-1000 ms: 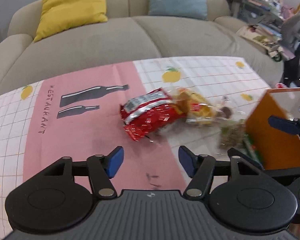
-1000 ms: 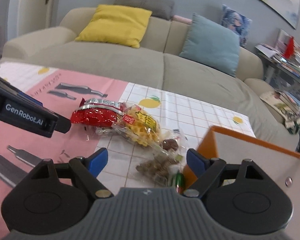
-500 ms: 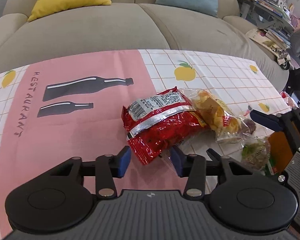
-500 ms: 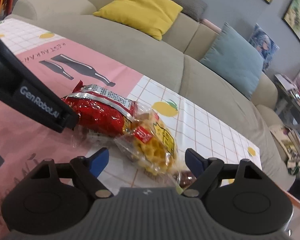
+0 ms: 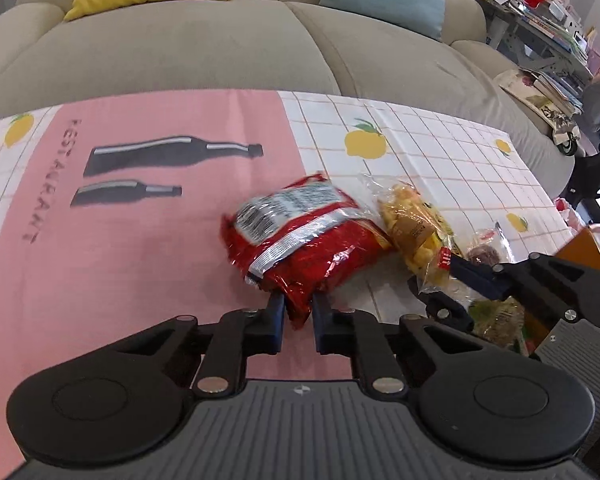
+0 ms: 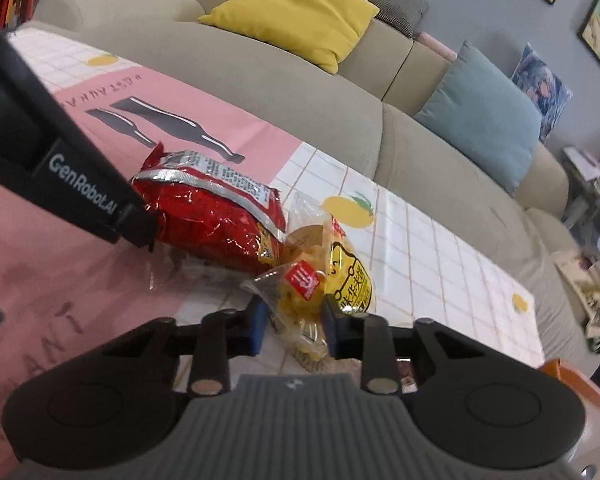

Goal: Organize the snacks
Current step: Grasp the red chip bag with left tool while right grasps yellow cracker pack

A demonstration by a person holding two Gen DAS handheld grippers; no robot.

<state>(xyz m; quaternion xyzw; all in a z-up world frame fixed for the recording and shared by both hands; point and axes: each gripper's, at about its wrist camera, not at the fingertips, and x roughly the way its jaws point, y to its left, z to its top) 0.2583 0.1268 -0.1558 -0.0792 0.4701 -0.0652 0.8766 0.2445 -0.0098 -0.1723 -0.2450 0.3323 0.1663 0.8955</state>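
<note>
From the left wrist view, the left tool (image 5: 298, 322) is clenched on the near corner of the red bag (image 5: 304, 240), its two blue pads pinching the foil end. The red bag lies on the table (image 5: 140, 264), across the border between the pink panel and the white checked part of the cloth. Its far right side touches the yellow bag (image 5: 414, 236), a clear packet of yellow snack pieces. To the right of that, the right tool (image 5: 460, 280) reaches in from the right edge and meets the yellow bag's near end. Just beyond it lies a small clear packet (image 5: 486, 250) with dark contents, and under the tool a packet of greenish-brown pieces (image 5: 500, 316). An orange box (image 5: 580, 244) stands at the far right. A sofa (image 5: 220, 48) with a yellow and a blue cushion runs behind the table.

From the right wrist view, the right tool (image 6: 292, 328) is closed on the near end of the yellow bag (image 6: 332, 276), its pads pressing the crinkled plastic from both sides. The red bag (image 6: 216, 216) lies just behind and to the left, overlapping the yellow bag's far end. The left tool (image 6: 146, 226) comes in from the left and holds the red bag's left corner. A corner of the orange box (image 6: 572, 372) shows low on the right.
</note>
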